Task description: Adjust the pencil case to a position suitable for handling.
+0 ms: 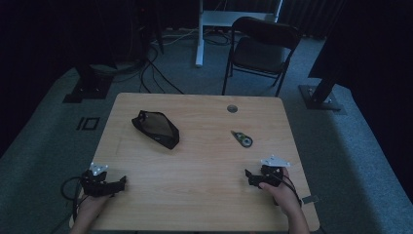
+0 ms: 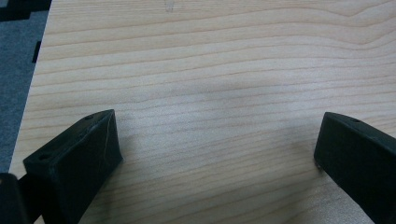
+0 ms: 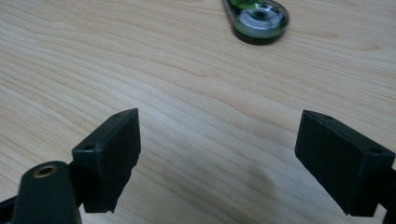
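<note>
Wooden desk (image 1: 204, 161) held a black pouch (image 1: 156, 128) and a green tape dispenser (image 1: 242, 138). I kept left gripper (image 1: 117, 183) and right gripper (image 1: 249, 176) spread, both empty.

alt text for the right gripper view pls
The right gripper hangs just above a light wooden table with its two black jaws wide apart and nothing between them. Ahead, at the top edge, lies a small green and black correction tape dispenser.
</note>
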